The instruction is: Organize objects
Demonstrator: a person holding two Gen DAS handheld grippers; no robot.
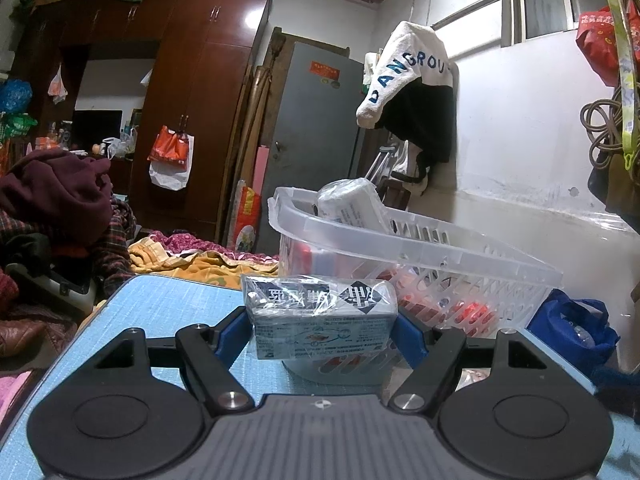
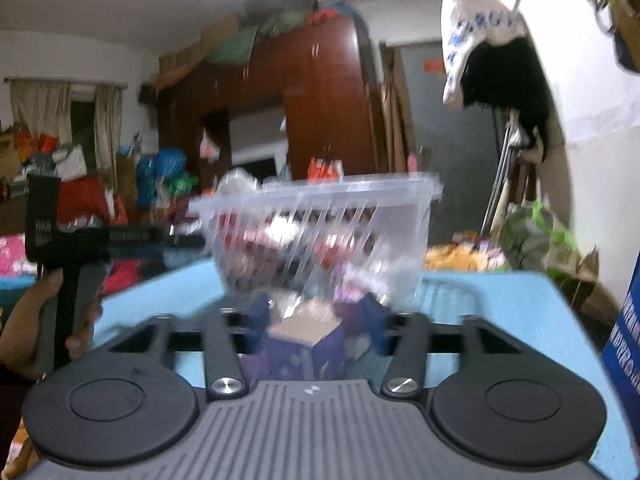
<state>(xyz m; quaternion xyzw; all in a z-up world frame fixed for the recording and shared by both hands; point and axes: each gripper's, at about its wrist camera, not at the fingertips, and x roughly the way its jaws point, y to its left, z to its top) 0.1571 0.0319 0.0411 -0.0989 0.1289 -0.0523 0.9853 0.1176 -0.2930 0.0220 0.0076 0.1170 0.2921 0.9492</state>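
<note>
- Your left claw (image 1: 322, 326) is pinching a grey, plastic-wrapped rectangular pack (image 1: 320, 316) just in front of the clear slotted plastic basket (image 1: 472, 264) on the light-blue table (image 1: 172, 304).
- Your right claw (image 2: 310, 320) is gripping a blurred purple-and-blue carton (image 2: 302, 344) beside that basket (image 2: 320, 220).

A light blue, woven-textured table top (image 1: 172, 312) spreads beneath and ahead of the left gripper (image 1: 322, 326). A clear slatted plastic basket (image 1: 440, 264) stands on it, just beyond and right of the fingertips.
</note>
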